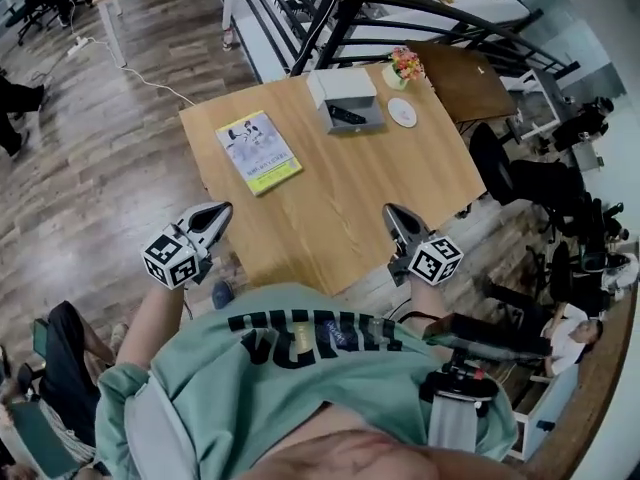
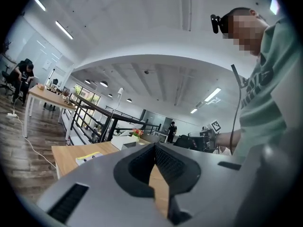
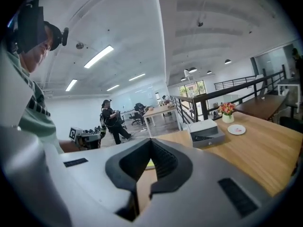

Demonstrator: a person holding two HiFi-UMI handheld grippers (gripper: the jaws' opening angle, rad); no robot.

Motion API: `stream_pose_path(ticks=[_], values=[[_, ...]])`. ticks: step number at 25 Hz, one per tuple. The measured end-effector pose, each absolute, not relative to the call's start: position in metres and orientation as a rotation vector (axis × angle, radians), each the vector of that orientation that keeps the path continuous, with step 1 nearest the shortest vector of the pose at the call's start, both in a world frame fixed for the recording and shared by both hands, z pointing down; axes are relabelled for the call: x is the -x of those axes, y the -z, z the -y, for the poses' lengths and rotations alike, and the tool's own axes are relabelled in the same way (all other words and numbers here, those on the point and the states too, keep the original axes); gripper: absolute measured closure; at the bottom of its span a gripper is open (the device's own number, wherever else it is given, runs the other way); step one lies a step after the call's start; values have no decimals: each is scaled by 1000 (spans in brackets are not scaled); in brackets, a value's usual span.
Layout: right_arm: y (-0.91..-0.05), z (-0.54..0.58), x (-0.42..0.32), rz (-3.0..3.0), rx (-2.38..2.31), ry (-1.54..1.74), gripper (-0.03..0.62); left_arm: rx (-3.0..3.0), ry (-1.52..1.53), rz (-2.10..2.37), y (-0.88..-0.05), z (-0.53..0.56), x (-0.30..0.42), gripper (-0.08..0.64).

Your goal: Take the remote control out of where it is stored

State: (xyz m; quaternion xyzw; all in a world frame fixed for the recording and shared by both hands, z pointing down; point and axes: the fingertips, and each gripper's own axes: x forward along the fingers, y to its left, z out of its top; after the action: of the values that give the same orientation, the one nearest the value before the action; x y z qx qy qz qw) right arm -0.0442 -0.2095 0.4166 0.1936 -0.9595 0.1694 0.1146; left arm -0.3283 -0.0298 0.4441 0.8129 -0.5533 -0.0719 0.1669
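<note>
Plainly, the remote control [image 1: 347,116] is still in its store: it lies in the open grey drawer [image 1: 362,124] of a small white box [image 1: 338,86] at the far side of the wooden table [image 1: 340,198]. It is a slim black bar lying flat. In the head view its long axis runs from upper left to lower right, along the drawer's width, with one end near the drawer's left wall and the other towards its middle. Which end is the front is too small to tell, and no brand or button markings can be made out on it. Right of the box stand a pot of flowers [image 1: 405,66] and a white round plate [image 1: 402,113], and to the left lies a yellow-edged booklet [image 1: 258,152] whose cover print is too small to read. The left gripper [image 1: 218,211] hangs over the table's near left corner and the right gripper [image 1: 392,213] over its near right edge, both well apart from the drawer. In the left gripper view the left gripper's [image 2: 155,148] ribbed pads meet at the tips with nothing between them. In the right gripper view the right gripper [image 3: 151,143] is likewise closed and empty. The person's green shirt [image 1: 300,368] bears large dark letters, seen upside down and folded, not surely legible.
</note>
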Motion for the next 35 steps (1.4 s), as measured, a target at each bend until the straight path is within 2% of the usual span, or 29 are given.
stream_pose_path(ticks=[7, 12, 22, 35], values=[[-467, 251, 23, 2795, -448, -490, 588, -2231, 187, 1649, -459, 73, 302, 555], [-458, 299, 29, 2869, -410, -467, 588, -2236, 170, 1648, -443, 114, 277, 555], [-474, 299, 30, 2852, -466, -512, 588, -2314, 98, 1593, -430, 158, 295, 555], [-443, 394, 76, 2756, -316, -226, 583, -2374, 72, 1592, -424, 231, 326, 555]])
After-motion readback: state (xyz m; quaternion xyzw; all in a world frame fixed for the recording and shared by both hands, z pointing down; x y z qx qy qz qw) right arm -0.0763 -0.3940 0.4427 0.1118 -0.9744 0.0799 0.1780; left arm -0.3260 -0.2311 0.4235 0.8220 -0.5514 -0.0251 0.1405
